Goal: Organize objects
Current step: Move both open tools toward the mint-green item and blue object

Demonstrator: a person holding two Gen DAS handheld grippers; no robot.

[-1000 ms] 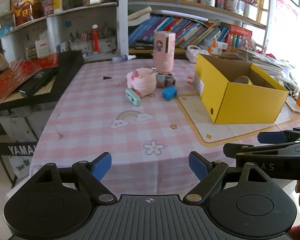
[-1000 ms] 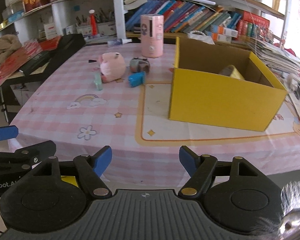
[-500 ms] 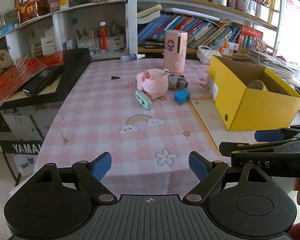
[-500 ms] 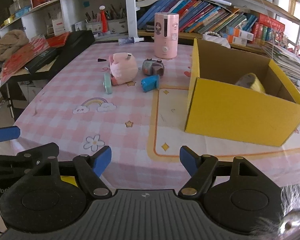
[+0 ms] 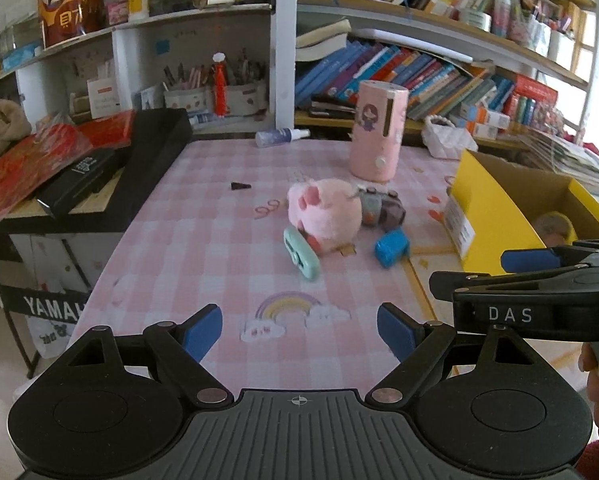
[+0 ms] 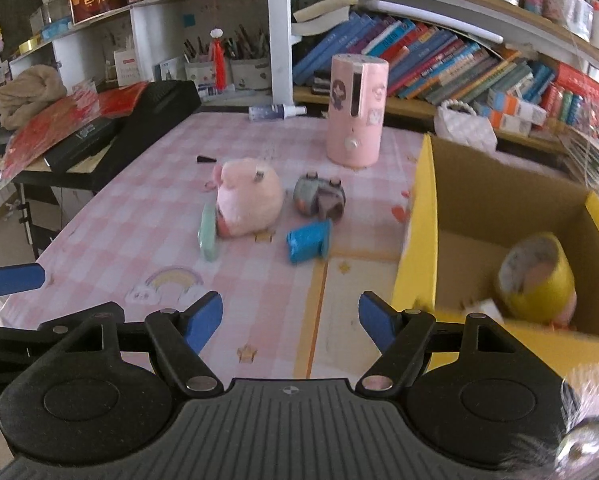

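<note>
A pink plush pig (image 5: 325, 216) (image 6: 247, 204) lies mid-table, with a mint-green flat case (image 5: 300, 253) (image 6: 208, 237) against it. Beside it are a grey toy camera (image 5: 379, 210) (image 6: 319, 199) and a small blue cylinder (image 5: 392, 246) (image 6: 308, 240). A yellow cardboard box (image 5: 487, 216) (image 6: 419, 240) stands at the right with a yellow tape roll (image 6: 539, 276) inside. My left gripper (image 5: 299, 330) is open and empty over the near table. My right gripper (image 6: 290, 318) is open and empty, near the box's left wall.
A tall pink canister (image 5: 377, 132) (image 6: 355, 114) stands behind the toys. A small spray bottle (image 5: 281, 136) lies at the far edge. A black keyboard case (image 5: 111, 168) with red packets sits left of the table. Bookshelves (image 5: 419, 72) line the back.
Both grippers have moved forward over the table toward the toys and the box. The right gripper now looks down into the box. Both stay open.
</note>
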